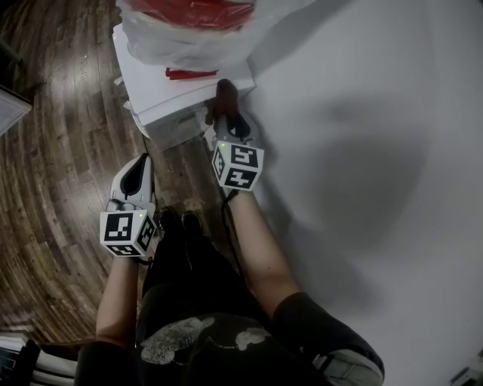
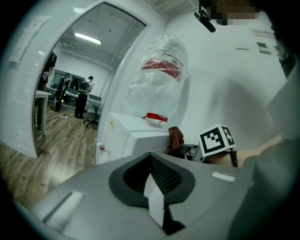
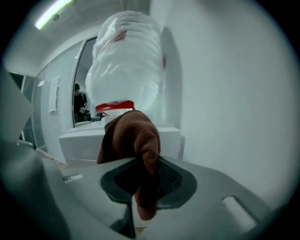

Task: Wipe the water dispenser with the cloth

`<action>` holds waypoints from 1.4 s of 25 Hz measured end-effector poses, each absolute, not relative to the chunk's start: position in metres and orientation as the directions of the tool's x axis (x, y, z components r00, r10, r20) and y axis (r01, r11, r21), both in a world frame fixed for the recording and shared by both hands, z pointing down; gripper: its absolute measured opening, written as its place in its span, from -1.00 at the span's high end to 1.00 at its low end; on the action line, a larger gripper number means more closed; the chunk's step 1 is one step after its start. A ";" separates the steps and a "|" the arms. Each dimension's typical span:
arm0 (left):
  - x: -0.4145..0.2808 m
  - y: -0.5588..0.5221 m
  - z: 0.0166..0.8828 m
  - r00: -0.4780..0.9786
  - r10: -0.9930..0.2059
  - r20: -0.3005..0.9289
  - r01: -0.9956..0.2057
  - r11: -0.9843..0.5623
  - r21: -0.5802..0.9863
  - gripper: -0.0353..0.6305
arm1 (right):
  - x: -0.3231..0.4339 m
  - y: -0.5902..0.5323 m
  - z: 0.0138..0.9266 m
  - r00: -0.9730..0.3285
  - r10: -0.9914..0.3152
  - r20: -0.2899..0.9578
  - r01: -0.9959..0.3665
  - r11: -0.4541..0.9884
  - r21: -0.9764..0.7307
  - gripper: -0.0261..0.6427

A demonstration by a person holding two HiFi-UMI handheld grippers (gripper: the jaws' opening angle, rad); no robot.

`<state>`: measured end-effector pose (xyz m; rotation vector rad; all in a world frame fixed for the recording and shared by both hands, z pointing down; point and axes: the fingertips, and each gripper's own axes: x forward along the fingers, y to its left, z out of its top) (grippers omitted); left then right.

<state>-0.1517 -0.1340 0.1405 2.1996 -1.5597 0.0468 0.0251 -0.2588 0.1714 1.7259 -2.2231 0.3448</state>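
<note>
A white water dispenser (image 1: 189,83) stands against the white wall, with a plastic-wrapped bottle (image 1: 189,22) on top. The dispenser (image 2: 126,136) also fills the middle of the left gripper view, its bottle (image 3: 129,65) looming in the right gripper view. My right gripper (image 1: 225,113) is shut on a brown cloth (image 1: 226,94) at the dispenser's near right corner. The cloth (image 3: 133,140) bunches up between the jaws. My left gripper (image 1: 139,167) hangs lower left, apart from the dispenser, shut with nothing in it; its pads (image 2: 157,180) meet.
Wood flooring (image 1: 53,188) spreads to the left. The white wall (image 1: 362,151) runs along the right. A glass doorway (image 2: 61,84) opens onto a room where people stand at desks. A red cap piece (image 1: 190,73) lies on the dispenser's top.
</note>
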 end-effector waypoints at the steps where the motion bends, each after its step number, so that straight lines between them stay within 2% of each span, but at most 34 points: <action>1: -0.149 -0.134 0.144 0.372 -0.886 0.277 -0.902 -0.275 0.334 0.83 | 0.032 -0.263 0.173 -0.204 -0.903 0.379 -0.976 0.217 -0.008 0.74; 9: -0.129 -0.139 0.178 0.443 -0.842 0.307 -0.872 -0.325 0.365 0.83 | 0.068 -0.271 0.180 -0.008 -0.922 0.388 -0.990 -0.046 -0.130 0.74; 11: -0.123 -0.139 0.183 0.460 -0.834 0.305 -0.865 -0.344 0.365 0.83 | 0.069 -0.262 0.182 -0.004 -0.920 0.392 -0.988 -0.057 -0.144 0.74; 14: -0.124 -0.138 0.189 0.450 -0.841 0.300 -0.870 -0.339 0.358 0.83 | 0.046 -0.238 0.183 -0.090 -0.926 0.367 -0.993 0.058 -0.100 0.74; 17: -0.134 -0.132 0.197 0.402 -0.865 0.299 -0.893 -0.298 0.338 0.83 | 0.004 -0.202 0.189 -0.269 -0.908 0.322 -0.961 0.275 -0.026 0.74; 20: -0.146 -0.124 0.207 0.341 -0.892 0.297 -0.919 -0.250 0.306 0.83 | -0.050 -0.169 0.194 -0.483 -0.830 0.277 -0.858 0.513 0.041 0.74; 23: -0.167 -0.116 0.226 0.262 -0.920 0.290 -0.940 -0.175 0.294 0.83 | -0.099 -0.152 0.210 -0.626 -0.741 0.245 -0.761 0.649 0.018 0.74; 26: -0.183 -0.107 0.249 0.195 -0.938 0.286 -0.951 -0.109 0.291 0.83 | -0.124 -0.153 0.233 -0.668 -0.703 0.242 -0.727 0.687 -0.009 0.74; 29: -0.183 -0.105 0.260 0.178 -0.948 0.264 -0.955 -0.101 0.280 0.83 | -0.117 -0.168 0.246 -0.646 -0.728 0.230 -0.752 0.658 -0.031 0.74; 32: -0.173 -0.111 0.269 0.189 -0.954 0.235 -0.956 -0.124 0.266 0.83 | -0.085 -0.189 0.254 -0.578 -0.789 0.208 -0.811 0.583 -0.045 0.74; 35: -0.162 -0.121 0.278 0.222 -0.954 0.203 -0.952 -0.167 0.257 0.83 | -0.038 -0.213 0.264 -0.450 -0.870 0.200 -0.890 0.456 -0.020 0.74</action>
